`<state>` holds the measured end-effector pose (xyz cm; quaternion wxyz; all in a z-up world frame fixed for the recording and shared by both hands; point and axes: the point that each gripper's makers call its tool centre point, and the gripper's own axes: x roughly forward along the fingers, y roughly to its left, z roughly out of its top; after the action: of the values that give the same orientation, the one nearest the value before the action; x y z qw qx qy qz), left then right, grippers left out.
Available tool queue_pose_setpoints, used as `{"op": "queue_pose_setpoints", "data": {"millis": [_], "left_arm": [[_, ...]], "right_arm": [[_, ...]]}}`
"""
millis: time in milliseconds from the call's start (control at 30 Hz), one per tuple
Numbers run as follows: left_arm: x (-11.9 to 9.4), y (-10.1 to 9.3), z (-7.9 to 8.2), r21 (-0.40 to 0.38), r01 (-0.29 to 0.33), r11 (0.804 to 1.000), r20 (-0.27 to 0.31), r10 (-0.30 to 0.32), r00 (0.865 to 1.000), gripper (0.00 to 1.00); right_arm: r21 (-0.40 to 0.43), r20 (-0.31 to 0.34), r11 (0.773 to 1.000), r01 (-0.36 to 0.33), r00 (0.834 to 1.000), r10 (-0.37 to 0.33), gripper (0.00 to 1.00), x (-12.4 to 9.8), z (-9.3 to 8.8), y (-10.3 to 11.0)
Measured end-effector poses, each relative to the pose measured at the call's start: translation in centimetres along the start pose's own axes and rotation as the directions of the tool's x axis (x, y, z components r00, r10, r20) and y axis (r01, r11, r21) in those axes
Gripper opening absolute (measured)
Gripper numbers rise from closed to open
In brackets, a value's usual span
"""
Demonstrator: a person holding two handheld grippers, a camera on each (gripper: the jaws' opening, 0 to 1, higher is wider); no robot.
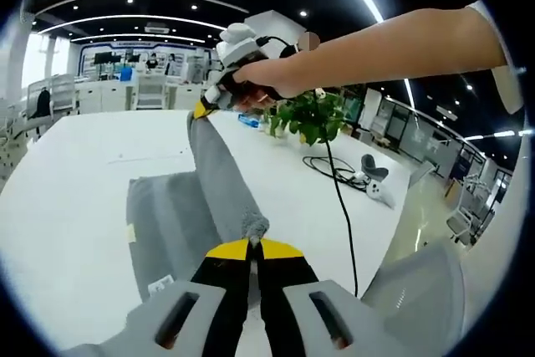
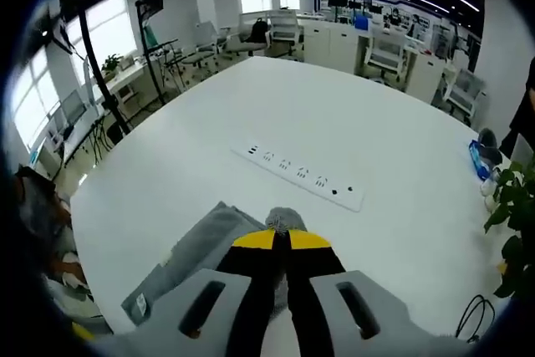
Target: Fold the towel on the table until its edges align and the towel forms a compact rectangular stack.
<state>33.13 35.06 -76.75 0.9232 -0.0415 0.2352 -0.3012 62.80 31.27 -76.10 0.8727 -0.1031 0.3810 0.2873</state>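
Two tools, left tool (image 1: 253, 250) and right tool (image 1: 203, 109), each clamped on the grey towel (image 1: 219, 181), lifting one edge off the desk (image 1: 67, 206) (rest lies flat). Risk: uneven pull misaligns corners.

In the left gripper view the left gripper (image 1: 253, 246) rises from the bottom edge with its yellow-tipped black jaws pressed together, a corner of the grey towel (image 1: 219, 180) pinched between them. Across the upper part of that view a bare forearm (image 1: 393, 46) reaches in from the right, and its hand (image 1: 269, 81) wraps around the handle of the right gripper (image 1: 203, 110), whose jaws seem clamped on the towel's far end, though they are small there. In the right gripper view the right gripper (image 2: 280, 239) points forward and down, jaws closed on a tuft of the towel, held above the table.
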Motion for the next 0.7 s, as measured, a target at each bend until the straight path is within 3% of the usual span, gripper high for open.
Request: {"op": "queue_pose_setpoints", "data": {"millis": [533, 700], "left_arm": [[-1.3, 1.9, -0.4, -0.029, -0.072, 0.997, 0.052, 0.074, 0.996, 0.02], [-1.7, 2.4, 0.2, -0.046, -0.097, 0.994, 0.102, 0.101, 0.990, 0.02]], "right_arm": [[-0.023, 0.039, 0.998, -0.059, 0.997, 0.060, 0.01, 1.3, 0.9, 3.1], [-0.035, 0.061, 0.996, -0.077, 0.995, 0.079, 0.01, 1.8, 2.0, 4.0]]}}
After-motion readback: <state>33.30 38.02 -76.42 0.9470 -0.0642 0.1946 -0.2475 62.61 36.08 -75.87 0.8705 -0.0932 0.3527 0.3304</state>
